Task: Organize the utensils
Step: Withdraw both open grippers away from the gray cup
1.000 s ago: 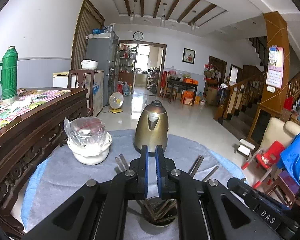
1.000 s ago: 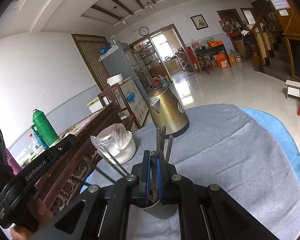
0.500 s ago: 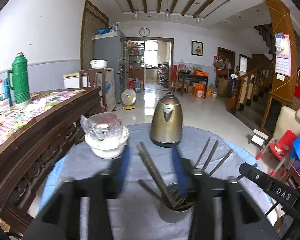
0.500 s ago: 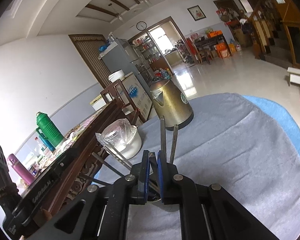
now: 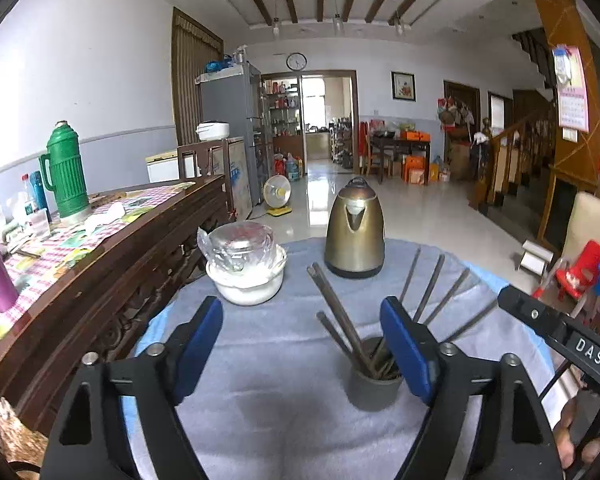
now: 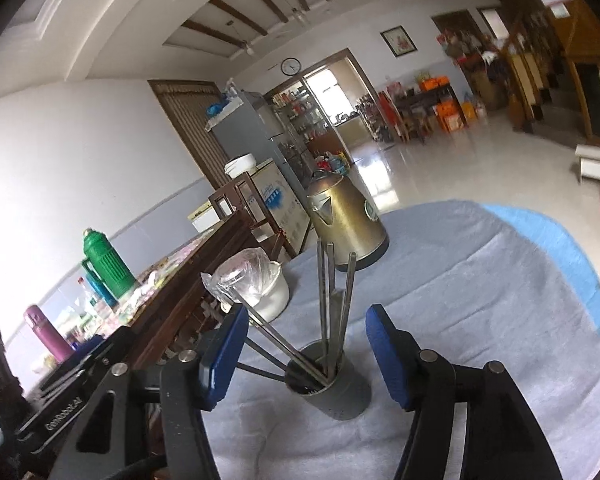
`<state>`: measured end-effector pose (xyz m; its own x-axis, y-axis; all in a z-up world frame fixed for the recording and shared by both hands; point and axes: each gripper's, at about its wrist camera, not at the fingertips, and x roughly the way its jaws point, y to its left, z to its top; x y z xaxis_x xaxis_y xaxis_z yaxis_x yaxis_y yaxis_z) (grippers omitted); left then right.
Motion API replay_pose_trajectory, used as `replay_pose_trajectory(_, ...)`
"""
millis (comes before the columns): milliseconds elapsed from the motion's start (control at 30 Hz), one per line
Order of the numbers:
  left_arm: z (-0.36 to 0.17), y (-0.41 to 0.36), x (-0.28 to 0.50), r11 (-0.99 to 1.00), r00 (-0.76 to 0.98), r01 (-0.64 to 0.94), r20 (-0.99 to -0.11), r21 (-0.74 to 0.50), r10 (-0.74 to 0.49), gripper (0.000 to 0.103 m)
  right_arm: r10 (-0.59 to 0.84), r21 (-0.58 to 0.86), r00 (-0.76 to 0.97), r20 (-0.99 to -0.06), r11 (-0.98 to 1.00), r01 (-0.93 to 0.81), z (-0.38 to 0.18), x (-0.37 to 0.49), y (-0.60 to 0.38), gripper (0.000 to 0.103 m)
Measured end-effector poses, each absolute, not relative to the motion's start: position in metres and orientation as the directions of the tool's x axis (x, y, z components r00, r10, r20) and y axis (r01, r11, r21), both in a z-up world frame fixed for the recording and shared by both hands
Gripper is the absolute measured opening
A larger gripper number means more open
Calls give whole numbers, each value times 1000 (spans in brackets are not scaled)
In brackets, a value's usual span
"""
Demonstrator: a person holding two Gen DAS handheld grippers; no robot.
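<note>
A grey metal cup (image 5: 374,386) stands on the grey cloth and holds several dark metal chopsticks (image 5: 338,312) that fan outward. It also shows in the right wrist view (image 6: 334,384) with its chopsticks (image 6: 328,292). My left gripper (image 5: 302,344) is open and empty, with the cup just inside its right finger. My right gripper (image 6: 306,348) is open and empty, its fingers on either side of the cup, a little nearer than it.
A brass kettle (image 5: 355,232) and a white bowl with a plastic-wrapped jar (image 5: 246,268) stand farther back on the round table (image 5: 284,400). A dark wooden sideboard (image 5: 112,256) with a green thermos (image 5: 66,172) runs along the left. Chairs stand at the right.
Both grippers have opened from shut. The right one let go of the chopsticks it held in the cup. Both pulled back, so the cup and chopsticks show in full.
</note>
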<state>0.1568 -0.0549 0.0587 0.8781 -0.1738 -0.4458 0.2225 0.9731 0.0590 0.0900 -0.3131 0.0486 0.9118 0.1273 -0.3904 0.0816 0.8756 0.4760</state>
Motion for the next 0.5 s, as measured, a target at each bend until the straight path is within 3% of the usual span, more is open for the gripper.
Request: replay_pose_trajectory(500,59,-47,104,979,867,190,-481,78,-130,95,83,384,900,-427,918,97,52,37,-303,66)
